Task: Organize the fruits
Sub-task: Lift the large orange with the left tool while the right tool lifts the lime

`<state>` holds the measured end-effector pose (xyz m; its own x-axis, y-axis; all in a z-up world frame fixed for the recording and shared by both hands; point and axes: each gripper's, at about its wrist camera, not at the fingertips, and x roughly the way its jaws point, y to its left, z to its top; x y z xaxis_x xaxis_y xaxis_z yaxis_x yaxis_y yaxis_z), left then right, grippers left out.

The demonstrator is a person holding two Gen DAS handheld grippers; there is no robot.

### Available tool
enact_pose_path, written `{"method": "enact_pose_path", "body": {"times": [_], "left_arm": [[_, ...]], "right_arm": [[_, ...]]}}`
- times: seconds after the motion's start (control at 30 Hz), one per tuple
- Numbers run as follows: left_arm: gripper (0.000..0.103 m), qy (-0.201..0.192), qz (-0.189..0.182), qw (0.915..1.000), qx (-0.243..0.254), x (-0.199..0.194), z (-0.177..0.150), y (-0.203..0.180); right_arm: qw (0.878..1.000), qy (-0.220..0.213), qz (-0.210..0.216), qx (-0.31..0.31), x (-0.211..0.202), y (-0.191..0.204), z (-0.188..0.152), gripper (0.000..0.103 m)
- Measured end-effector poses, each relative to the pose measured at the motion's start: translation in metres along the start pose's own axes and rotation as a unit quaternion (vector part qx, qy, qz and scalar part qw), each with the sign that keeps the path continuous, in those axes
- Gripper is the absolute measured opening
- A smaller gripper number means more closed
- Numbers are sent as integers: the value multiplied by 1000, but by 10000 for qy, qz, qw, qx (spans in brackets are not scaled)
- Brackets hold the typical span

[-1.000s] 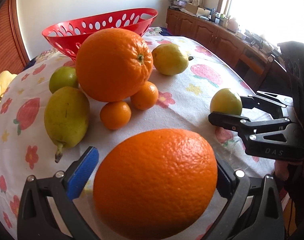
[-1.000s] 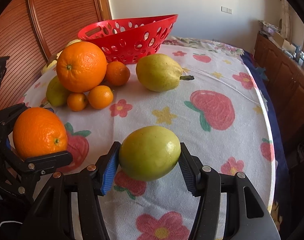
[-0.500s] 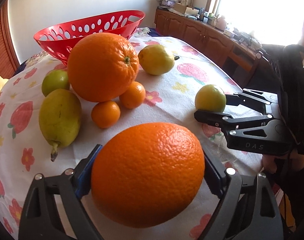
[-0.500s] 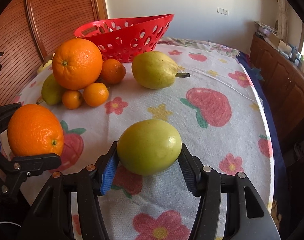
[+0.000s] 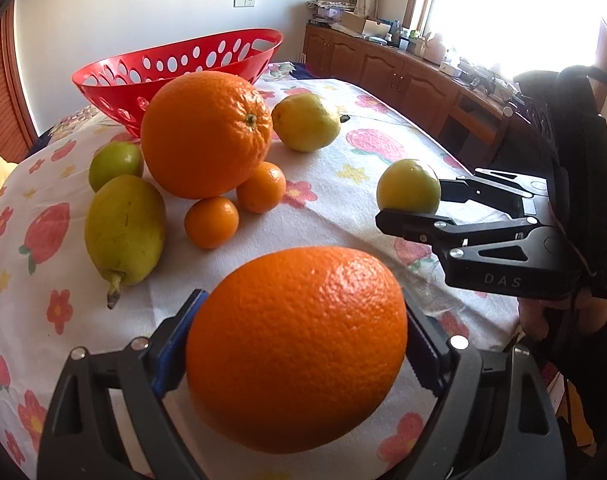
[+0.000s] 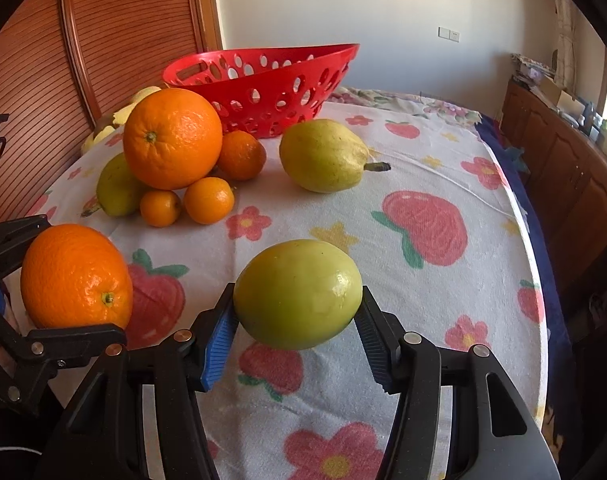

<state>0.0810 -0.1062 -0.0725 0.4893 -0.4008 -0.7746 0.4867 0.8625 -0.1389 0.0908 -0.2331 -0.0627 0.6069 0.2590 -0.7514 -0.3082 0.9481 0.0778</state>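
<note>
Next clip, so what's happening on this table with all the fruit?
A person is sorting fruit with two handheld grippers. The left gripper is shut on a large orange, and the right gripper is shut on a round yellow-green fruit; both are held above the flowered tablecloth. The perforated red plastic basket sits at the far end; no fruit shows inside it. Another big orange, small mandarins and two pears lie on the cloth before it.

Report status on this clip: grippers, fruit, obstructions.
Left gripper shut on large orange. Right gripper shut on round green fruit. Red perforated plastic basket behind fruit pile; path over the top open.
</note>
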Motion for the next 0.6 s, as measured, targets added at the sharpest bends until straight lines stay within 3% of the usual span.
{"method": "enact_pose_path", "body": {"times": [0.6], "left_arm": [[87,-253,39,9996,118,-20,5,-5]], "right_arm": [[10000,-54,61,-36,-2,6,5,58]]}}
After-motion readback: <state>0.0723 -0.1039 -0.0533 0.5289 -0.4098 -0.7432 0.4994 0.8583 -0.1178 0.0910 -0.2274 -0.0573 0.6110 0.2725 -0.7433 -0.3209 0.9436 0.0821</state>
